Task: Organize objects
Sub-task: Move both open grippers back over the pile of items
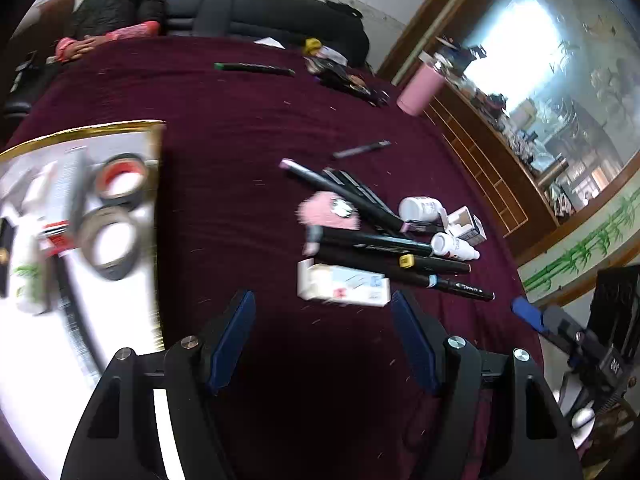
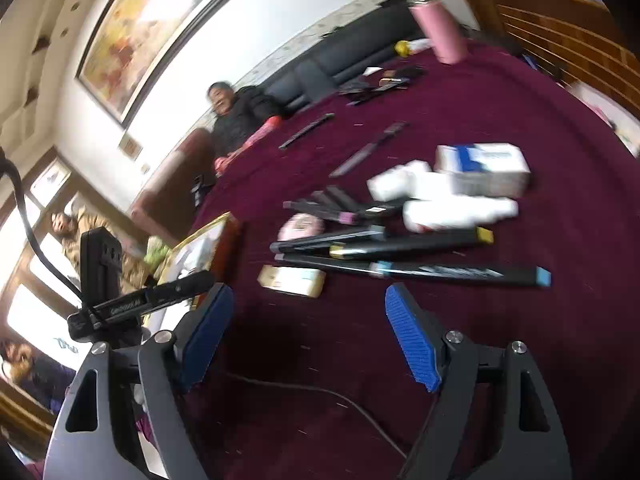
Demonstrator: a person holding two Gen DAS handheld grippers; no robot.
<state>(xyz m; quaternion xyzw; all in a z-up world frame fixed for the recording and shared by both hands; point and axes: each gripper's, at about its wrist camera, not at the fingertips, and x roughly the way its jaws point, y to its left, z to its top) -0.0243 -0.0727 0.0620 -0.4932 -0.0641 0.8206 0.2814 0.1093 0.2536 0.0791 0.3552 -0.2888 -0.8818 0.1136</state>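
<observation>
A pile of black markers (image 1: 384, 248), a small flat white box (image 1: 344, 286), a pink fluffy item (image 1: 328, 214), white bottles (image 1: 420, 208) and small cartons lies on the dark red tablecloth (image 1: 240, 160). My left gripper (image 1: 322, 312) is open and empty, just in front of the flat box. At left stands a gold-rimmed white box (image 1: 80, 132) holding tape rolls (image 1: 120, 180) and tubes. My right gripper (image 2: 308, 308) is open and empty, just short of the flat box (image 2: 292, 280) and the markers (image 2: 400, 268). A blue-and-white carton (image 2: 484, 168) lies beyond.
A pink bottle (image 1: 420, 88) stands at the table's far right edge. Loose markers (image 1: 252, 68) and dark small items (image 1: 344, 76) lie far back. A person (image 1: 116, 12) sits behind the table. A wooden cabinet (image 1: 480, 152) is at right. The other gripper (image 2: 140, 300) shows at left.
</observation>
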